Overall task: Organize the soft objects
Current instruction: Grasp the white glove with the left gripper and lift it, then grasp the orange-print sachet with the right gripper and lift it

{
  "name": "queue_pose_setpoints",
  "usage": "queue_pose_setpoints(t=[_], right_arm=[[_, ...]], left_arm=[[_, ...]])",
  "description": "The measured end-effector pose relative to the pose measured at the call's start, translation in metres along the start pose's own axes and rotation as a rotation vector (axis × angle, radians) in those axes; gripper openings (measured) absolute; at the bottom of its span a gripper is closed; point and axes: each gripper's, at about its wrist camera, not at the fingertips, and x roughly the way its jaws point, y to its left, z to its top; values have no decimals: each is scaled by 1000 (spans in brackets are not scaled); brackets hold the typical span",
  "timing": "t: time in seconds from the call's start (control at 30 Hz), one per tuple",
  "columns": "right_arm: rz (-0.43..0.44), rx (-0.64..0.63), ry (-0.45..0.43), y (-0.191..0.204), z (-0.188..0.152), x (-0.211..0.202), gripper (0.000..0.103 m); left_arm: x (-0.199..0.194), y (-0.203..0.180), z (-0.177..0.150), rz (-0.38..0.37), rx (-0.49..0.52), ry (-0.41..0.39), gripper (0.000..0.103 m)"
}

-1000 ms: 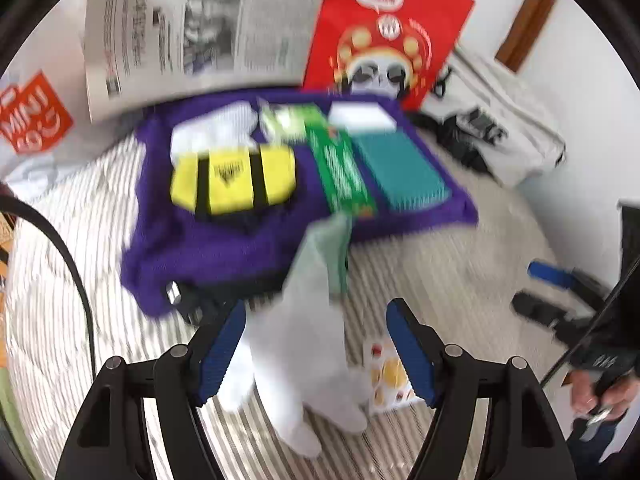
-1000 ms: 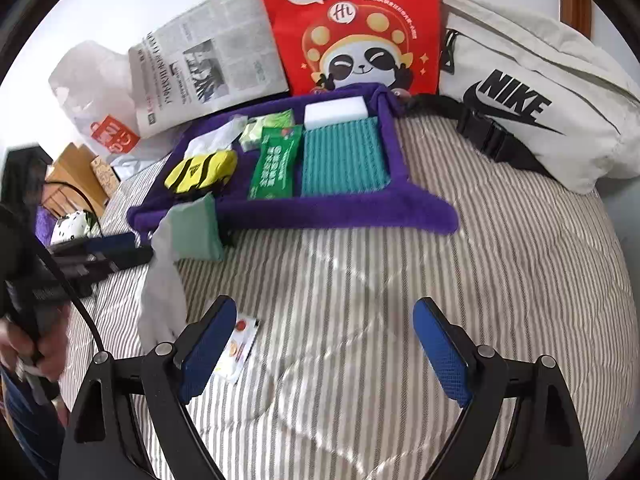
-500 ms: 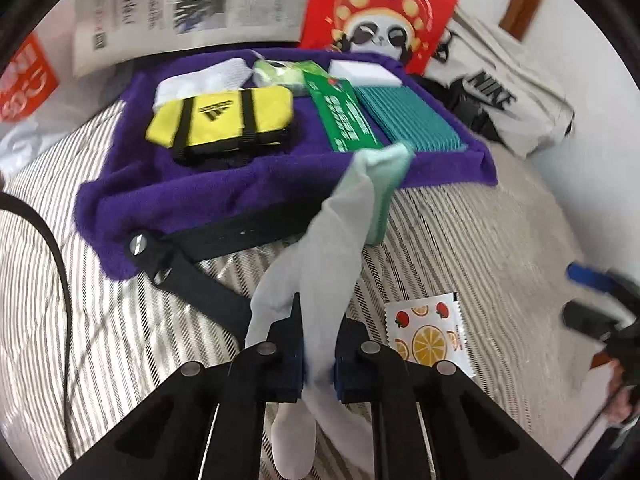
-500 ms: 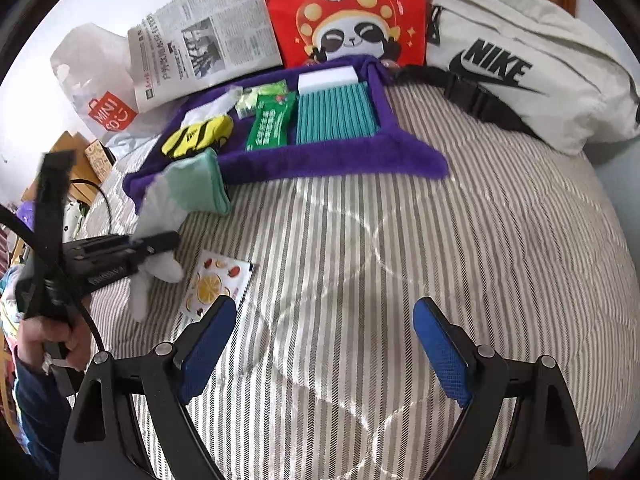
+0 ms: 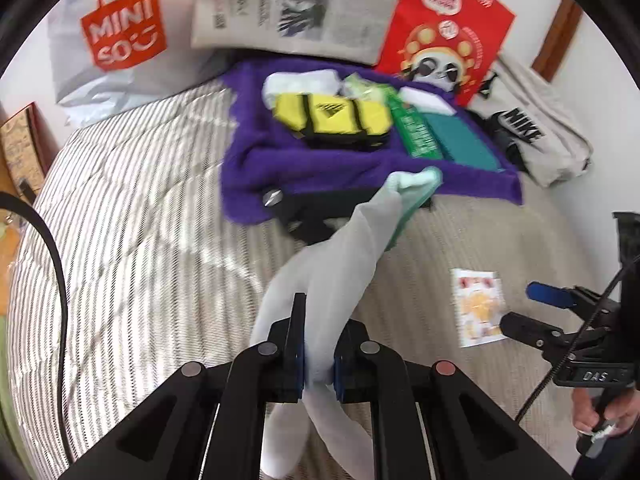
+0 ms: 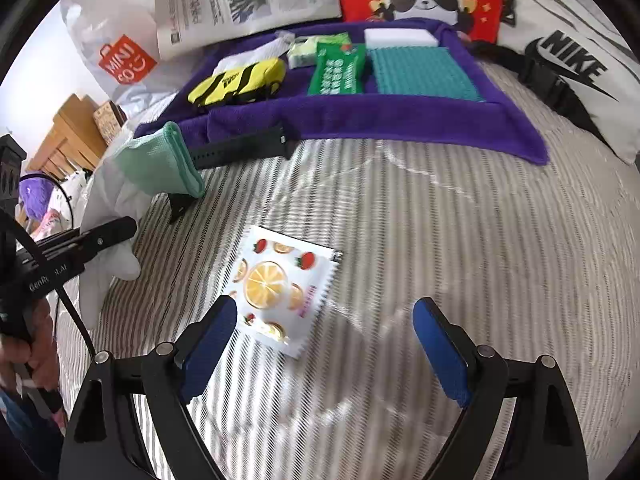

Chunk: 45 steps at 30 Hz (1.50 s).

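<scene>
While left gripper (image 5: 318, 354) clamps glove (image 5: 340, 256), bedspread (image 6: 460, 240) open

soft knit sock (image 5: 344, 256), fluffy purple towel (image 6: 360, 116), glossy fruit-print packet (image 6: 280, 288), striped quilted bedspread (image 6: 460, 240).

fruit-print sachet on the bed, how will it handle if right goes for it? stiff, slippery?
The fruit-print sachet lies flat on the striped quilt, so it is probably thin and light, with little edge to catch. Its glossy face suggests it may slip between pads. The quilt looks soft, so pressing down may sink it rather than lift an edge. The right gripper hangs open by it.
</scene>
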Motion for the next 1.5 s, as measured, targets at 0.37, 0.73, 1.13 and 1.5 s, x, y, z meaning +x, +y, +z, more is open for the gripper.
queue_pose_setpoints(t=[0.37, 0.73, 1.13, 1.5], right_arm=[[-168, -29, -43, 40, 4, 20, 90], [-161, -102, -19, 16, -4, 8, 73], [-138, -137, -91, 13, -2, 12, 69], [-95, -183, -102, 16, 2, 10, 38]], left_arm=[[9, 12, -4, -47, -16, -33, 12], [7, 11, -8, -49, -5, -61, 12], [10, 10, -7, -42, -1, -61, 12], [12, 6, -5, -13, 21, -51, 12]])
